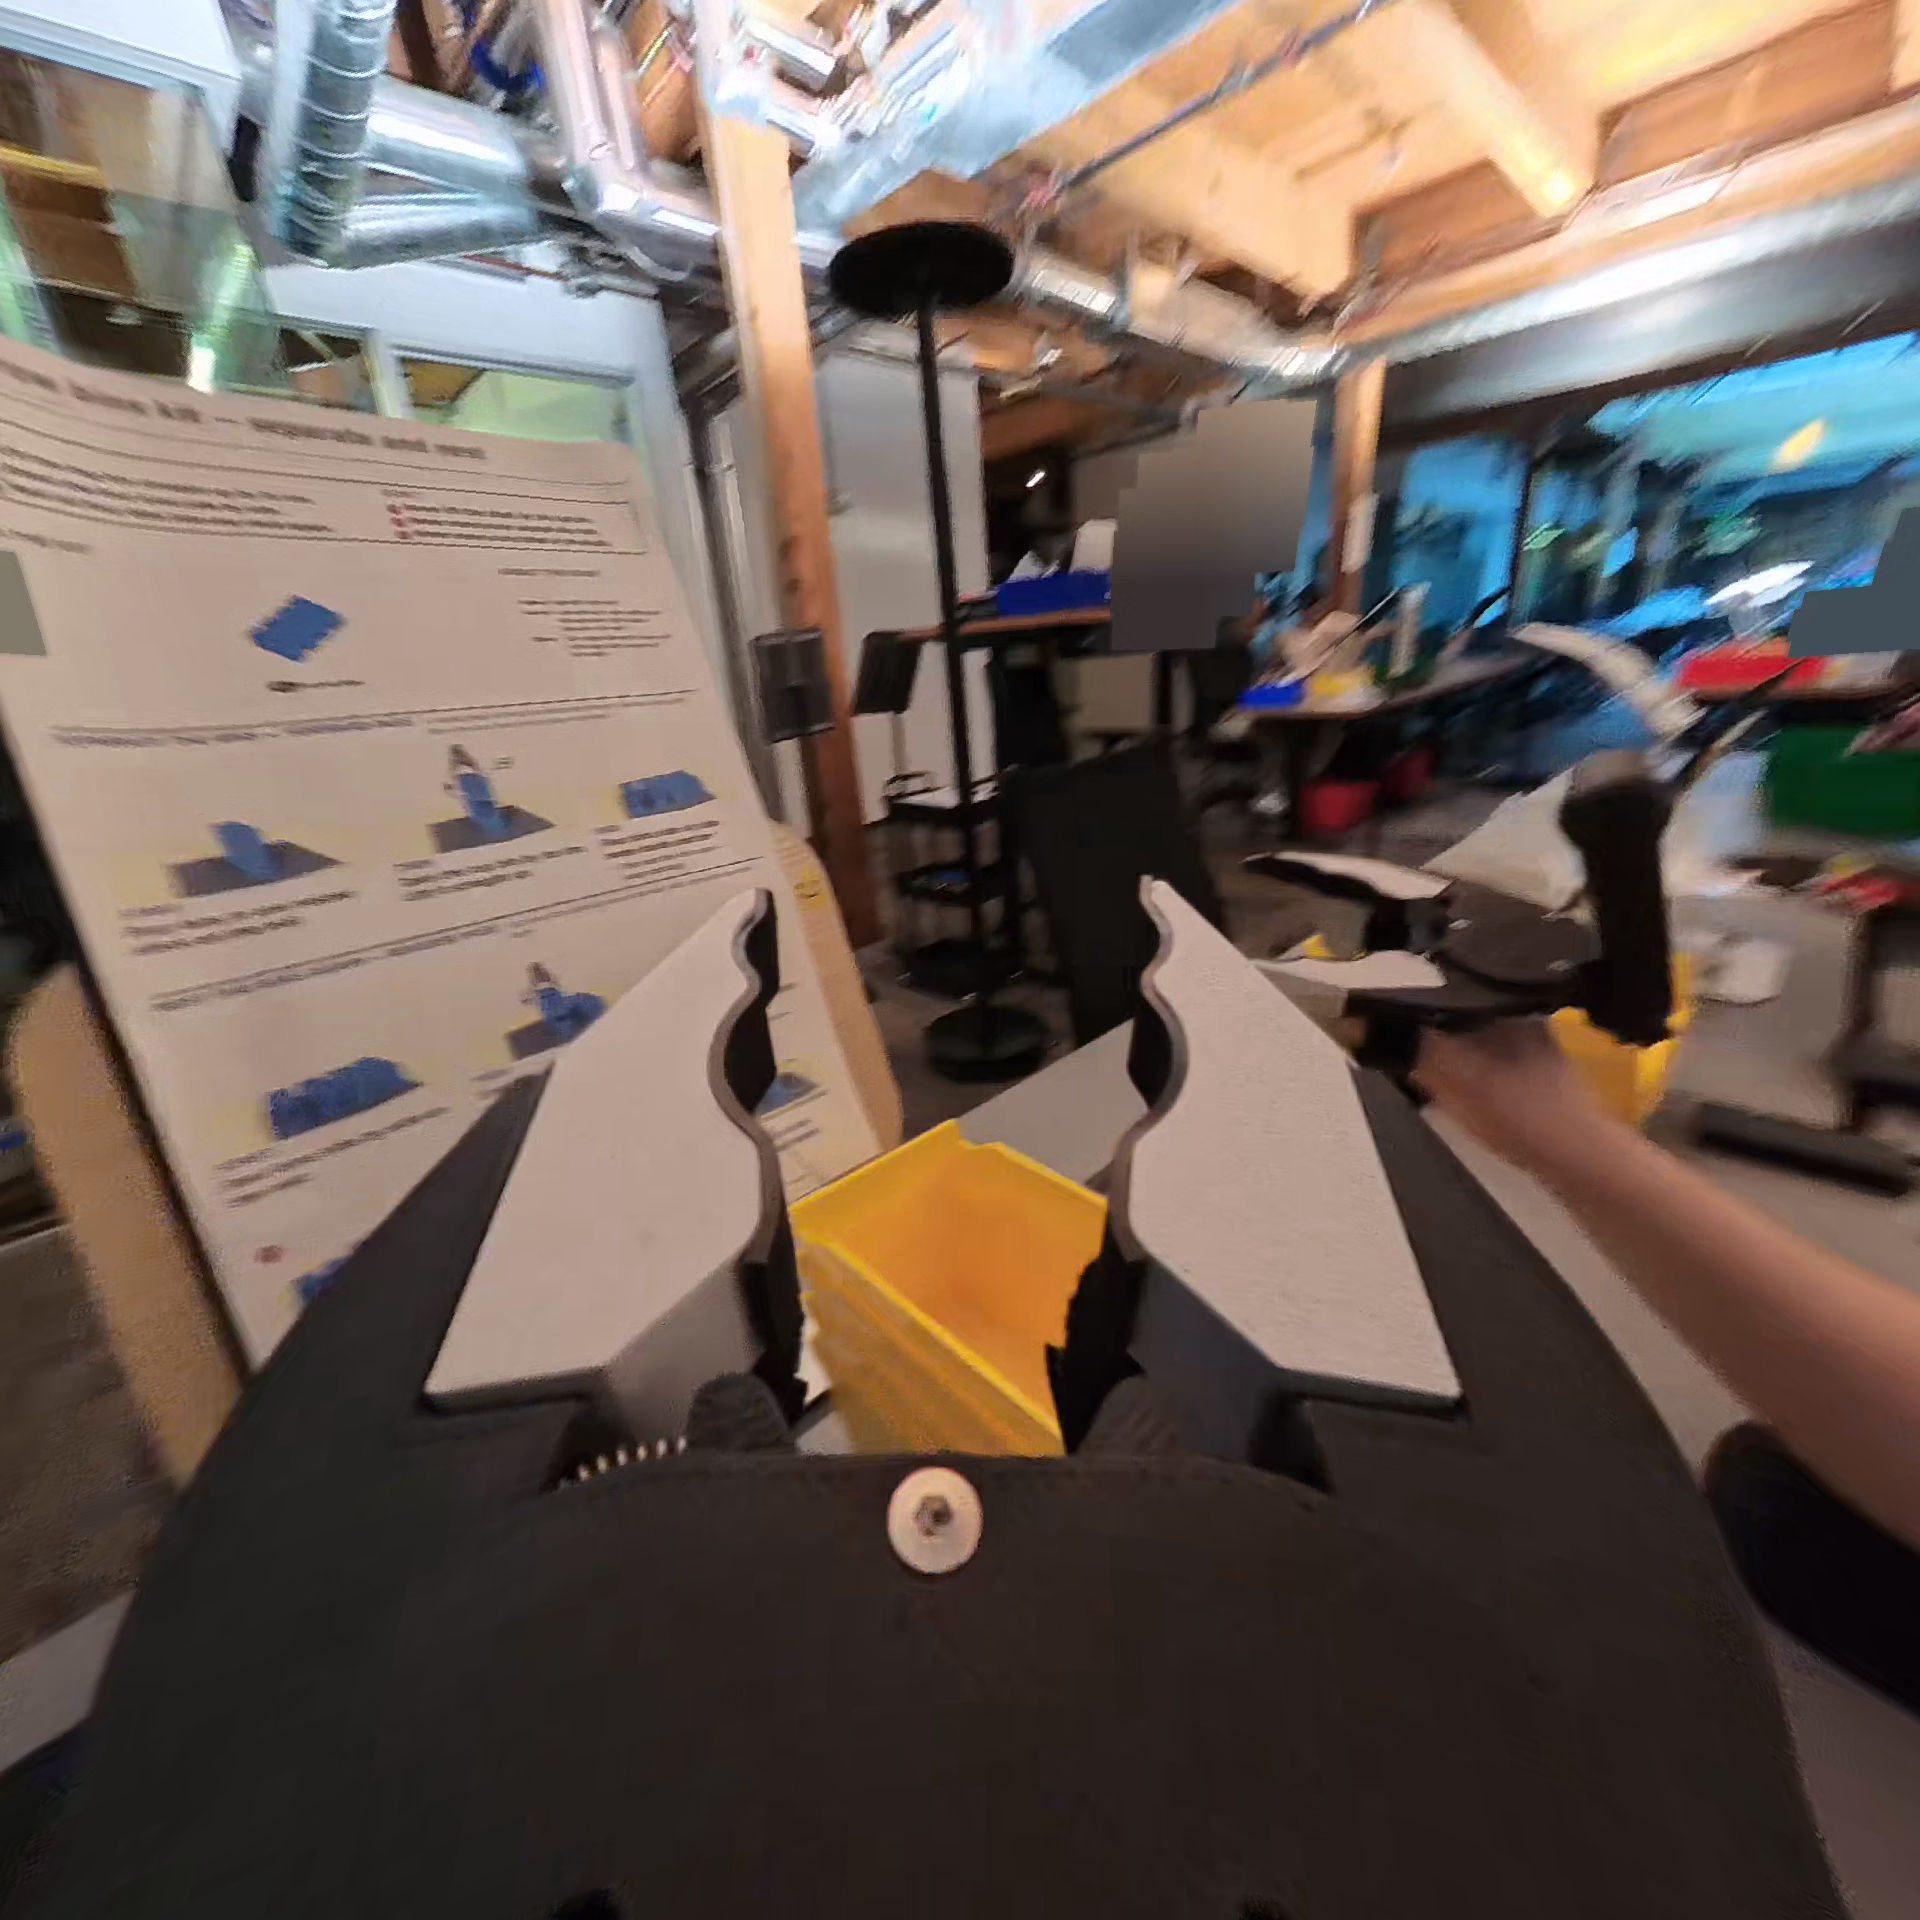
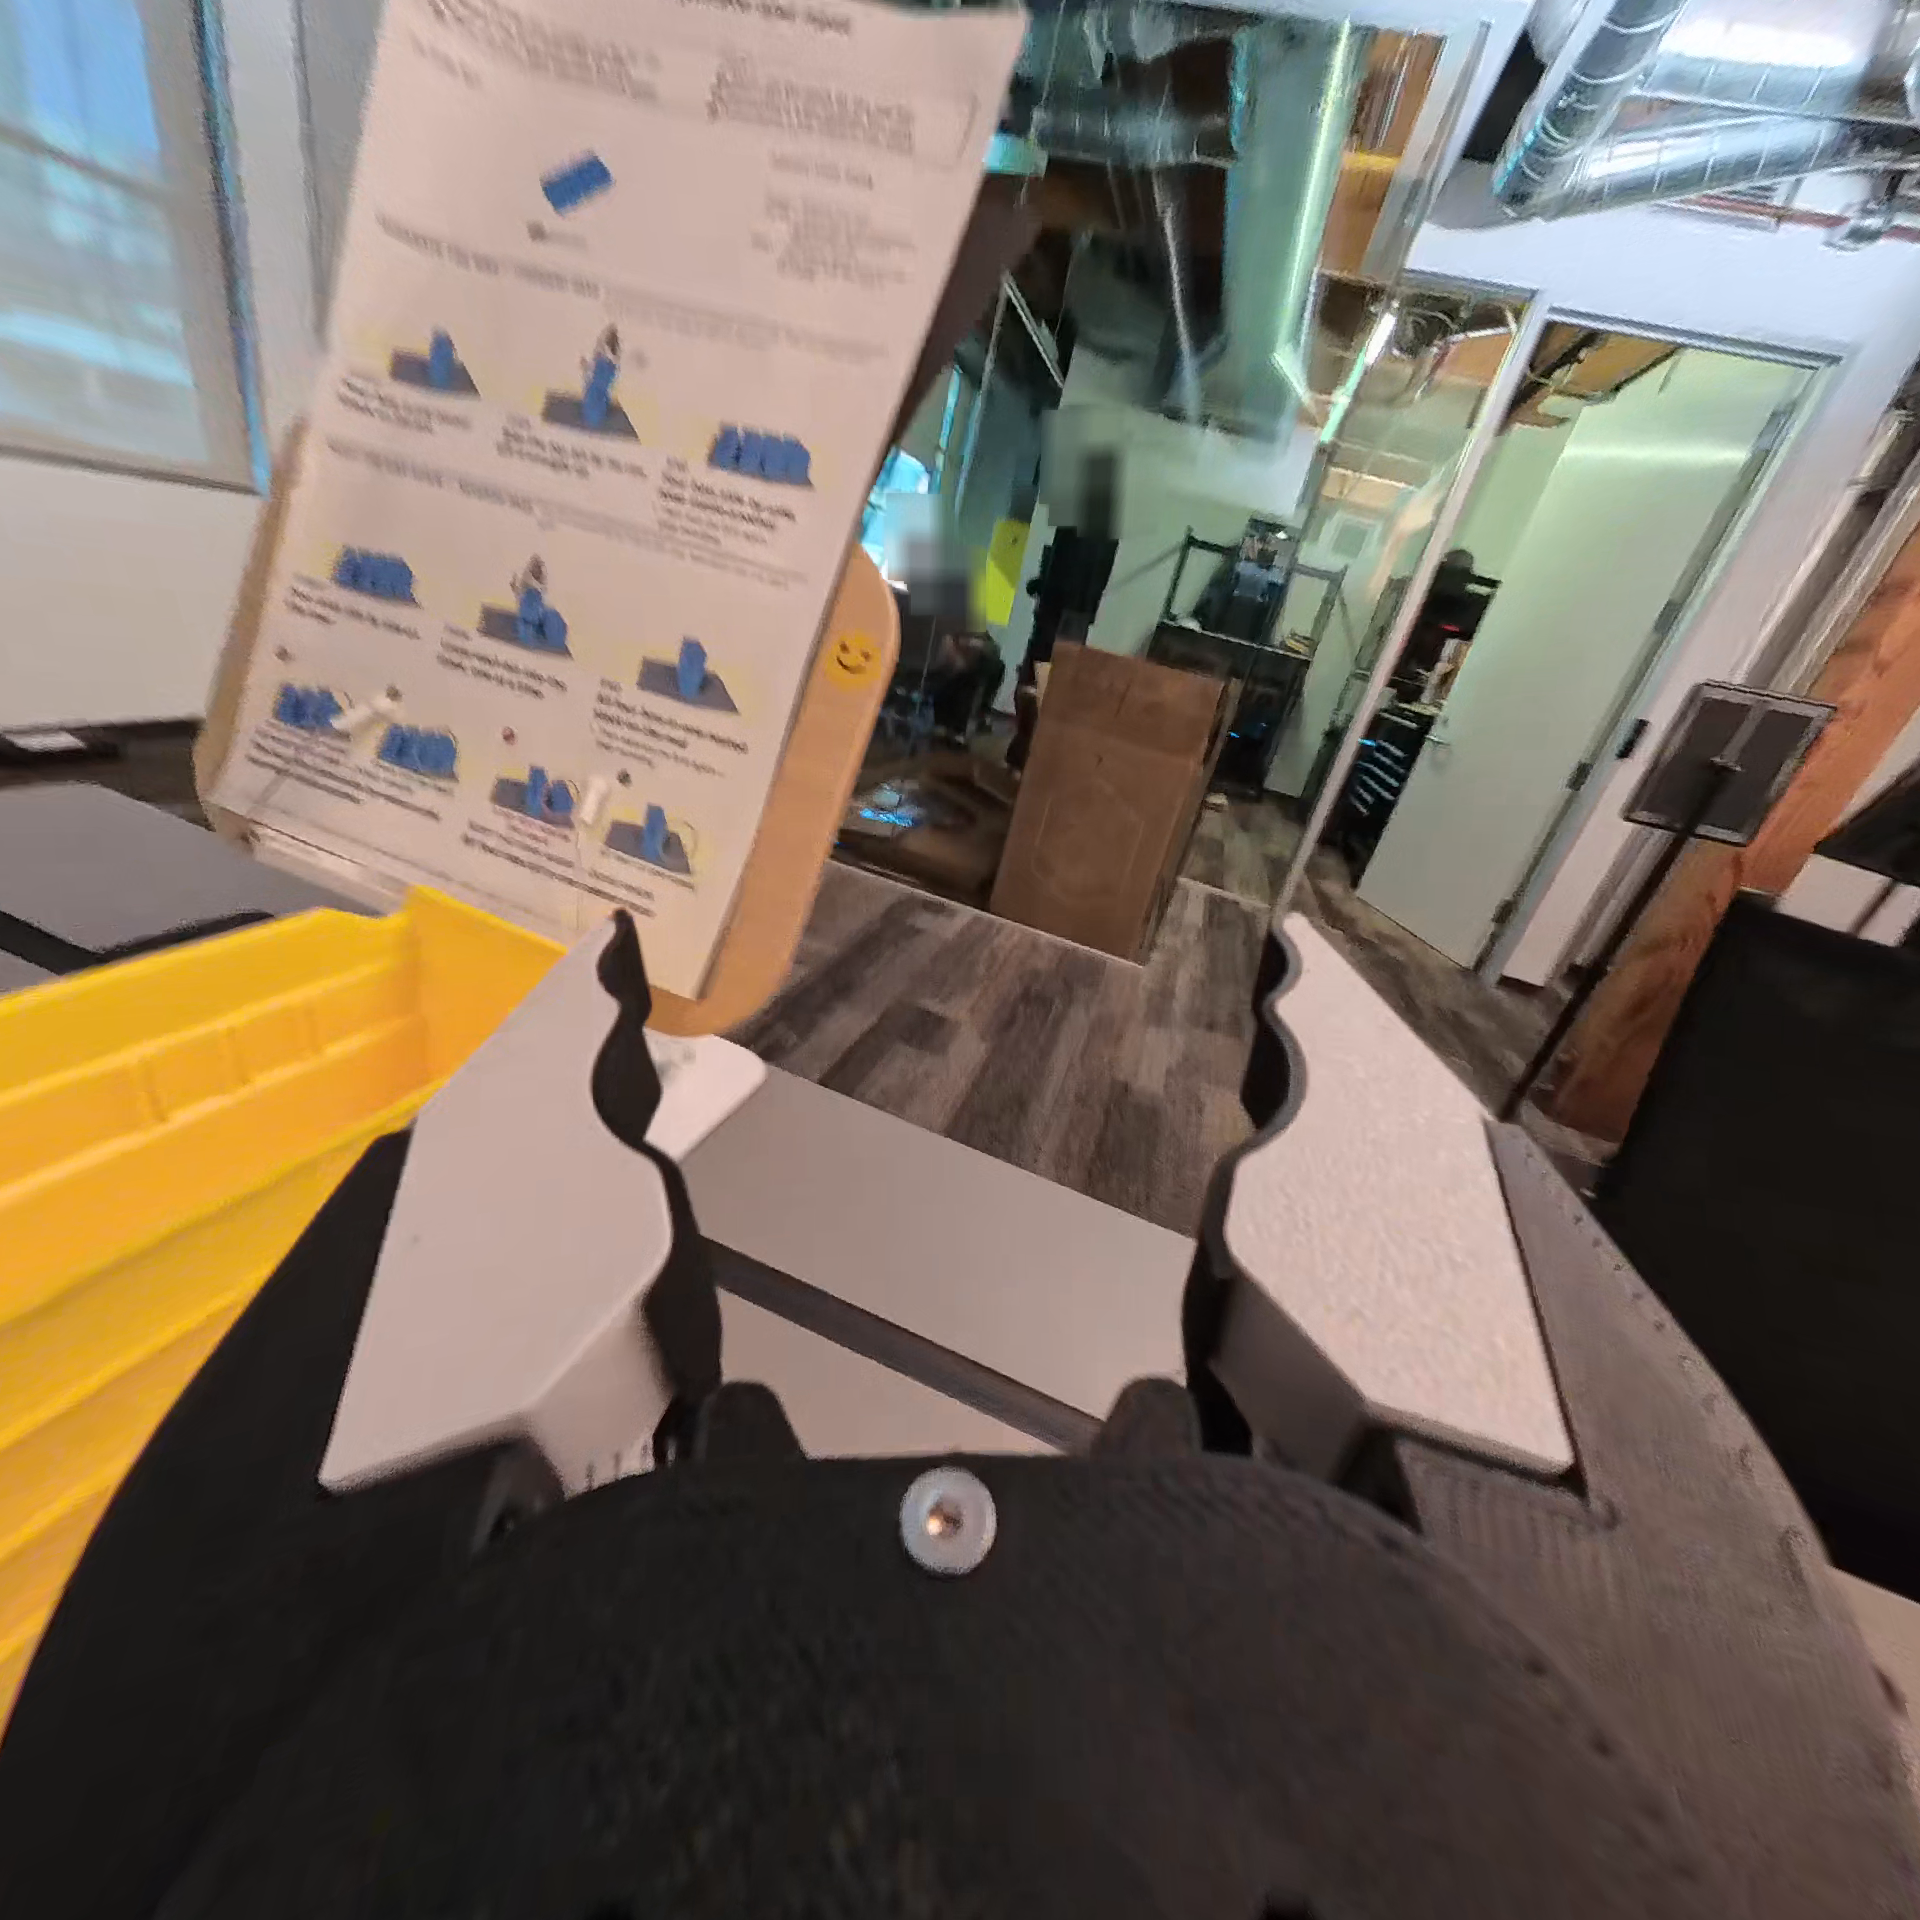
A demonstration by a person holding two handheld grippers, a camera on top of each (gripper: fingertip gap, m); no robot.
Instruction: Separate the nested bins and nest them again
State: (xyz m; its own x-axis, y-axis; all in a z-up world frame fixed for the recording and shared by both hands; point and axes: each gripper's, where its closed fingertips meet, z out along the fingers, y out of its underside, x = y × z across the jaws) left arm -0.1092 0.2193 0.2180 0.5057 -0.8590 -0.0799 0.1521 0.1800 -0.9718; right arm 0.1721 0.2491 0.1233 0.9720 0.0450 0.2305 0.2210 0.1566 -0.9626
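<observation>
Yellow bins [image 1: 940,1288]: lower part hidden behind left gripper [image 1: 956,935] body. Instruction sheet [image 1: 343,831] left of jaws: blurred, cut off at edge.

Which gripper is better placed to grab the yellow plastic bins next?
Left. The left gripper already straddles the stacked yellow plastic bins; the right gripper hangs open beside them over the grey table.

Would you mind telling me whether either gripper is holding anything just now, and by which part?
The right gripper is open and empty. Yellow plastic nested bins sit low between the left gripper's fingers, but whether the pads press them cannot be told.
</observation>
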